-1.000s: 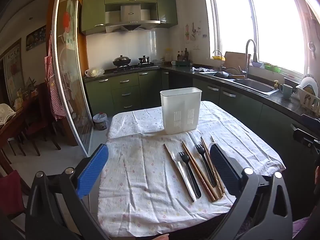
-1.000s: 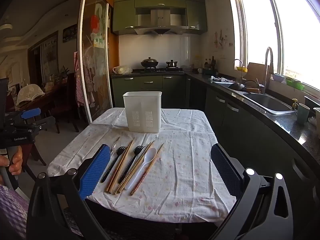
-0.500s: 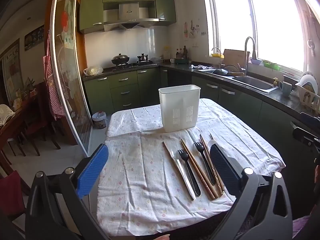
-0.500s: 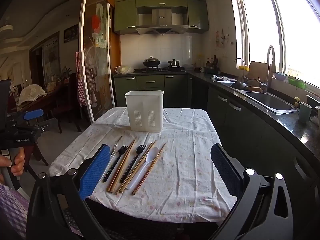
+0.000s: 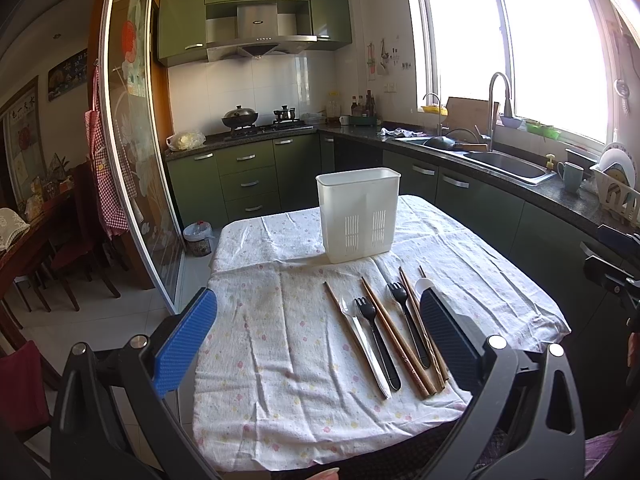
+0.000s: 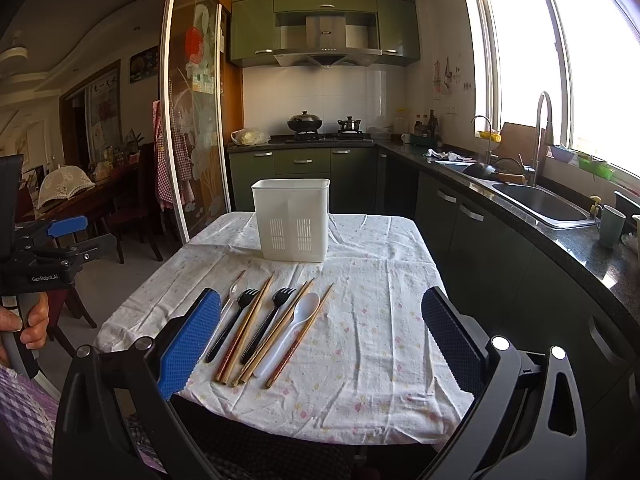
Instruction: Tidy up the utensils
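Note:
A white slotted utensil holder (image 5: 358, 216) (image 6: 292, 220) stands upright at the far middle of the cloth-covered table (image 5: 280, 320). In front of it lies a row of utensils: wooden chopsticks (image 5: 394, 340) (image 6: 248, 324), two black forks (image 5: 376, 340) (image 6: 268, 324), a clear spoon (image 5: 360, 336) and a white spoon (image 6: 292, 328). My left gripper (image 5: 316, 308) hangs open over the near edge, left of the row, its right finger covering part of the white spoon. My right gripper (image 6: 322, 304) is open too, its left finger just left of the row. Neither holds anything.
A green kitchen counter with a sink (image 5: 504, 164) and a mug (image 5: 572, 176) runs along the right. A sliding glass door (image 5: 132, 160) and dining chairs (image 5: 80, 248) are to the left. A person's hand (image 6: 28, 320) holds the left gripper's handle.
Both views have drifted only slightly. The utensils and the holder lie where they were, and both grippers have stayed open.

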Available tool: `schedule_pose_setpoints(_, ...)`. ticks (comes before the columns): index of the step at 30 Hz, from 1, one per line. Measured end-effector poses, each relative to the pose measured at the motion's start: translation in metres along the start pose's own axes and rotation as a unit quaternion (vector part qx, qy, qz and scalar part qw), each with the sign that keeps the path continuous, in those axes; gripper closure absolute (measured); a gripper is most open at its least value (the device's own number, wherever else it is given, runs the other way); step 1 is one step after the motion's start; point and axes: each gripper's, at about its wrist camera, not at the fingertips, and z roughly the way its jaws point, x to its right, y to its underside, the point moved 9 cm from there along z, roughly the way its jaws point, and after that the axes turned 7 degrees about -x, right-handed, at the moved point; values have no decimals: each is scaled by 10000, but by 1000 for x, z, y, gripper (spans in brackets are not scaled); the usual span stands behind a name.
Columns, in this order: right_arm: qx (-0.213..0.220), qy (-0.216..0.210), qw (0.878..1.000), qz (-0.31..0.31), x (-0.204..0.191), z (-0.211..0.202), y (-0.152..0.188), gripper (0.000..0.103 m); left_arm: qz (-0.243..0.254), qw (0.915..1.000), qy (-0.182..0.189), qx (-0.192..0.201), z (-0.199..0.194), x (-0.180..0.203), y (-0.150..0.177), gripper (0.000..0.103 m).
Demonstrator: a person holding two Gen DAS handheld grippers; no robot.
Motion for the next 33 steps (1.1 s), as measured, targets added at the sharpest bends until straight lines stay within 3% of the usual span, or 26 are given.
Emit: schedule_pose_setpoints(33,-43,-10,10000,-22,-1,5,2,4,-62,9996,218,-177,8,1,9,6)
